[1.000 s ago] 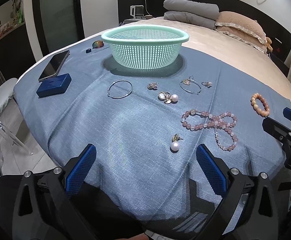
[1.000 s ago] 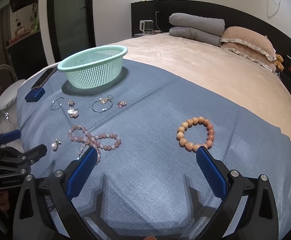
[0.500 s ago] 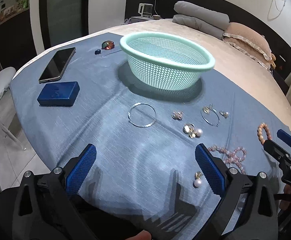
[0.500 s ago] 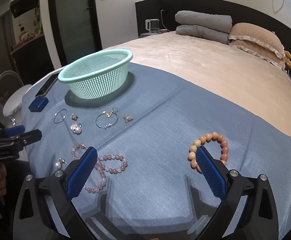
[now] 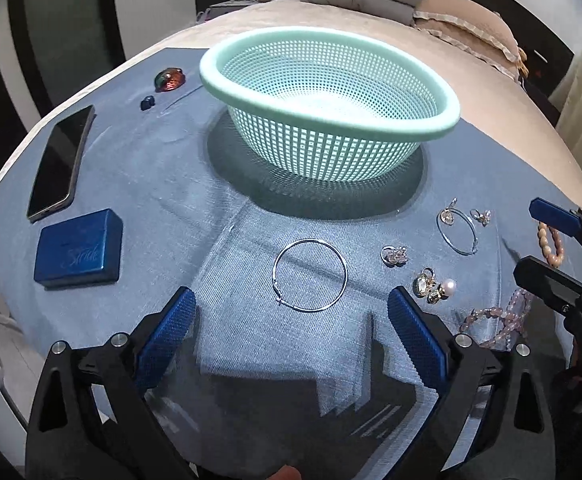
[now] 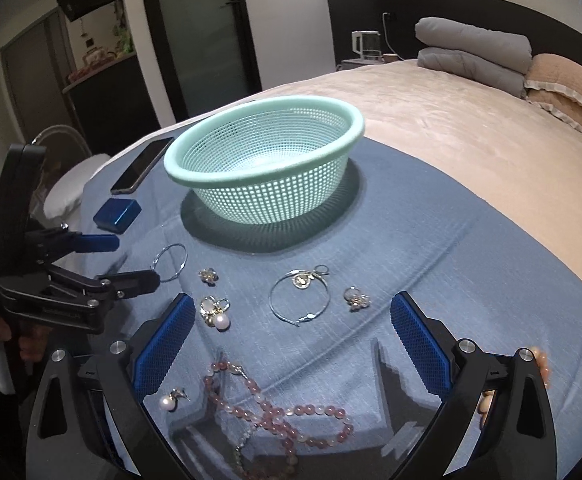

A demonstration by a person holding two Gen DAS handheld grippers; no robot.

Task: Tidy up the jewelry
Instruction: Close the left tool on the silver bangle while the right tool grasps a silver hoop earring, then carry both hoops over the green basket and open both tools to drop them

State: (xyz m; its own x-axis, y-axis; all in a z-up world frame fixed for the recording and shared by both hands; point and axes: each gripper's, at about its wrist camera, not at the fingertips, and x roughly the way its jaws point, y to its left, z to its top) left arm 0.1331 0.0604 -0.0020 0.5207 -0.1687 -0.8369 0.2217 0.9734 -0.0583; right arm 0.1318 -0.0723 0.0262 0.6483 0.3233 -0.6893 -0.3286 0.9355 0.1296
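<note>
Mint mesh basket (image 5: 331, 120) empty mid-cloth; phone (image 5: 61, 162), blue box (image 5: 79, 248) near left edge; both grippers (image 5: 291, 332) (image 6: 291, 336) agape, gripping nothing.

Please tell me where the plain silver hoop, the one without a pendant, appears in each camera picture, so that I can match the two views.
Left wrist view: the plain silver hoop lies low in the centre, between the blue tips.
Right wrist view: the hoop lies at middle left, partly behind the other tongs.
Shared landmark: the green basket, behind the hoop in both.

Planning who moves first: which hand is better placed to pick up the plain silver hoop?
Left. The left tool is open with the plain silver hoop just ahead between its fingers; the right tool is over the pink bead necklace.
</note>
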